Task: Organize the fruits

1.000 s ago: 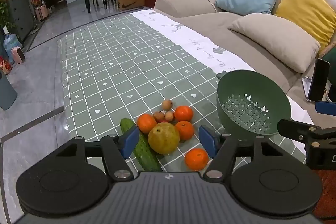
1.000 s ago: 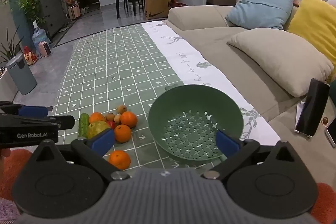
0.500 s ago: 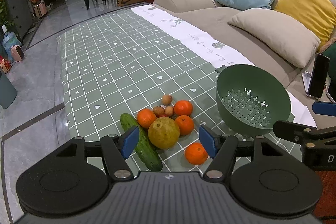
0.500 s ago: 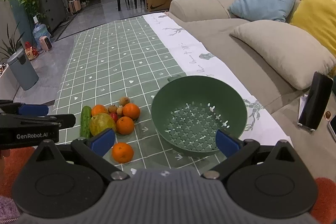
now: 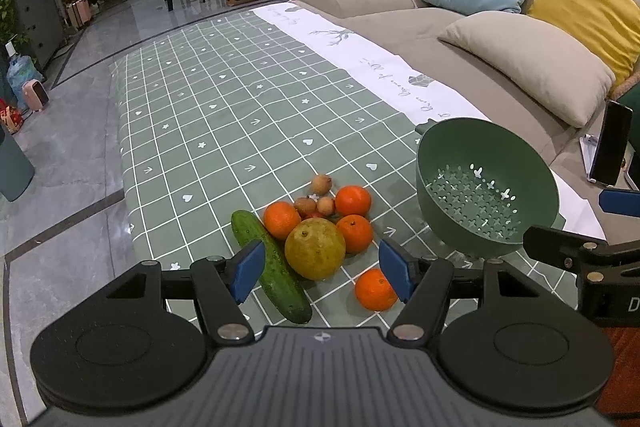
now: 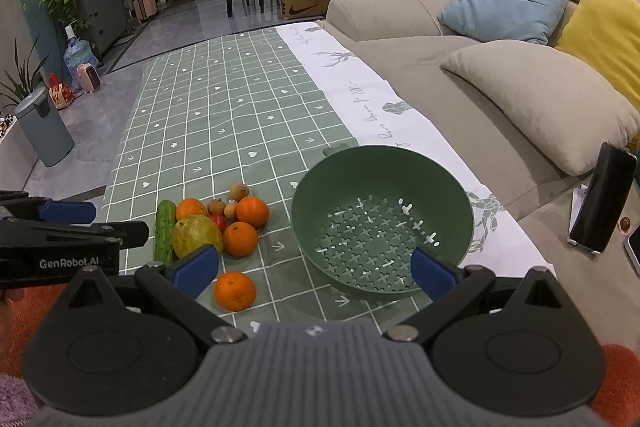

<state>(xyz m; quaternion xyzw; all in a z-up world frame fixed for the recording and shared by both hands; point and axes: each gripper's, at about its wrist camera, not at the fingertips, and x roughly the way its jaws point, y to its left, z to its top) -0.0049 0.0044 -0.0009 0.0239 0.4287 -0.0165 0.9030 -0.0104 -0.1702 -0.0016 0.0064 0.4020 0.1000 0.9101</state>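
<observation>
- Since a second ago both views have pulled back a little: the fruit pile and the colander sit higher in each frame, and more tablecloth shows in front of them; nothing on the table has shifted.
- The left gripper (image 5: 322, 273) hovers above the near edge of the pile with its jaws spread wide and nothing between them; the big yellow-green fruit (image 5: 315, 254) lies in the gap as seen from the left wrist.
- The right gripper (image 6: 314, 267) is likewise wide apart and empty, held over the near rim of the green colander (image 6: 382, 223).
- The pile rests on the green checked tablecloth (image 5: 224, 115): a cucumber (image 5: 270, 265) at the left, touching the big fruit, and three oranges (image 5: 353, 201) packed around the big fruit, with a few small brown fruits (image 5: 321, 184) at the far side.
- A lone orange (image 5: 375, 289) lies apart from the pile, nearer the grippers.
- The colander stands empty to the right of the fruit, well apart from the pile.
- A grey sofa (image 6: 460, 95) with cushions runs along the right of the table.
</observation>
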